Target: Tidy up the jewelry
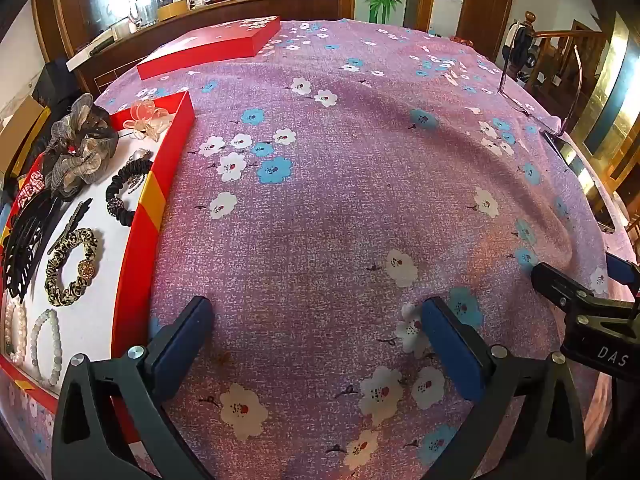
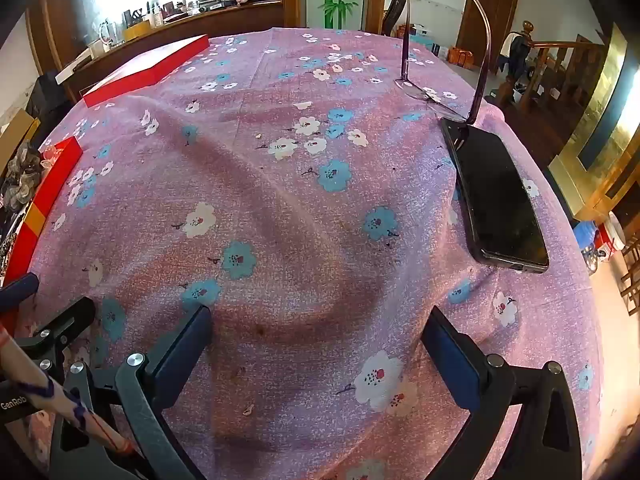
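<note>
A red box (image 1: 154,200) with a white floor lies at the left of the table. It holds a grey organza scrunchie (image 1: 78,148), a pink bow (image 1: 146,118), a black scrunchie (image 1: 122,196), a leopard scrunchie (image 1: 72,266), a black comb clip (image 1: 24,248) and pale bead bracelets (image 1: 46,346). My left gripper (image 1: 316,344) is open and empty over the cloth just right of the box. My right gripper (image 2: 316,348) is open and empty over the cloth; it also shows in the left wrist view (image 1: 580,304). The box edge (image 2: 44,204) shows at the left of the right wrist view.
The table carries a pink flowered cloth (image 1: 340,208). The red box lid (image 1: 216,46) lies at the far left. A black phone (image 2: 500,200) and upturned glasses (image 2: 436,96) lie at the right edge. A wooden counter with clutter stands behind.
</note>
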### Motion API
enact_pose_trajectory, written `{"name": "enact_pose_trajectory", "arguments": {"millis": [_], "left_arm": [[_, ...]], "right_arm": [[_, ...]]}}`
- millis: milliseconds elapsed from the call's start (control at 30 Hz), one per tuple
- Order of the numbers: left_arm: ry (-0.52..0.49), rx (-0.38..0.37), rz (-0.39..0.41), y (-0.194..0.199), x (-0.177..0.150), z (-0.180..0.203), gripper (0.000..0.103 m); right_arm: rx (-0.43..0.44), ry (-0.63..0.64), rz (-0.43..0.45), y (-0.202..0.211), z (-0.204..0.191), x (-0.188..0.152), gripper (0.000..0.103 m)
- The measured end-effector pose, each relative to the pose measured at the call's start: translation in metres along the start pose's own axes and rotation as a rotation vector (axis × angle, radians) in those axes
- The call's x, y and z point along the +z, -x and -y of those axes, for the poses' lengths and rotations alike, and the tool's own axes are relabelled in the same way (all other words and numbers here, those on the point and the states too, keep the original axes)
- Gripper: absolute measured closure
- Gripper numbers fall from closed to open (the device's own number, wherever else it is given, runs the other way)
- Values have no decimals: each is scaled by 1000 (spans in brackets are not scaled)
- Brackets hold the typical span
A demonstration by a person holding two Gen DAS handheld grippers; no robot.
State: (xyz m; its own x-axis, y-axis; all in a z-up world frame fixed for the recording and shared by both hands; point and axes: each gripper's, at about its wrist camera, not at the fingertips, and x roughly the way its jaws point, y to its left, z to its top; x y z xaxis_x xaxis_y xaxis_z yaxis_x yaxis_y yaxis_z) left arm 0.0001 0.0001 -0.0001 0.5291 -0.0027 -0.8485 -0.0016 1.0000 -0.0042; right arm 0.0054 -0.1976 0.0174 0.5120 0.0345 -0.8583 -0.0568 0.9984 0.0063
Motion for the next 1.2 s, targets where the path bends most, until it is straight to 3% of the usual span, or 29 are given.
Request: {"name": "enact_pose_trajectory", "arguments": {"millis": [1200], "left_arm": [[-3, 4, 0, 0, 0, 0, 0]], "right_arm": [[-8, 5, 6, 0, -1, 0, 0]]}}
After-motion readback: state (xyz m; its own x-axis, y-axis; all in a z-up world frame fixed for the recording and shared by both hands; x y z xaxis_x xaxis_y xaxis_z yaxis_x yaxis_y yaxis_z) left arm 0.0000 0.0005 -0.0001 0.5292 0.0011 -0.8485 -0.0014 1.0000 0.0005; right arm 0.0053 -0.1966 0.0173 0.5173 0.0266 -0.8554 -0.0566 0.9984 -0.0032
